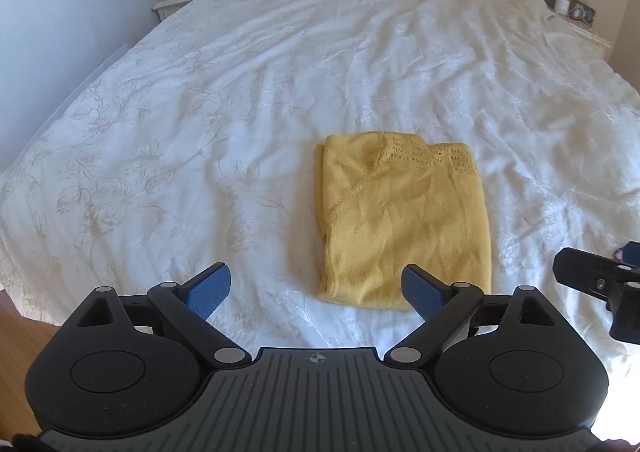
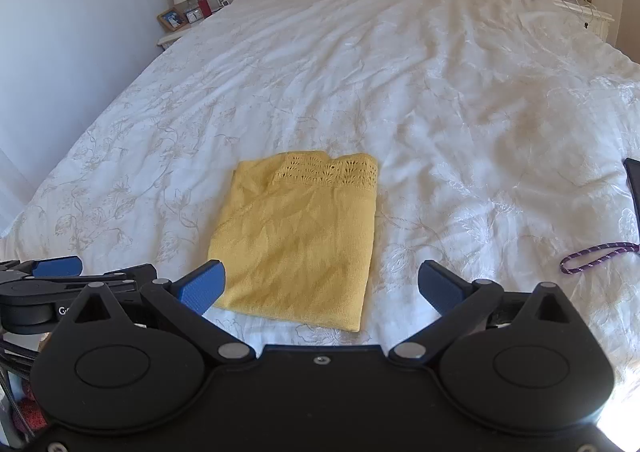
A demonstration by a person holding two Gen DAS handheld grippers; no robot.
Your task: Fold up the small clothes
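Jaws of left gripper (image 1: 316, 289) and right gripper (image 2: 322, 286) both spread wide, gripping nothing, hovering at near edge of bed (image 1: 200, 100). Yellow knit garment (image 1: 404, 220) lying just ahead of jaws, apart from both, as flat compact rectangle, lace hem on top at far end. Appearing fully folded; judging only tidying or next garment remaining. Purple cord (image 2: 596, 257) lying right of right jaws.
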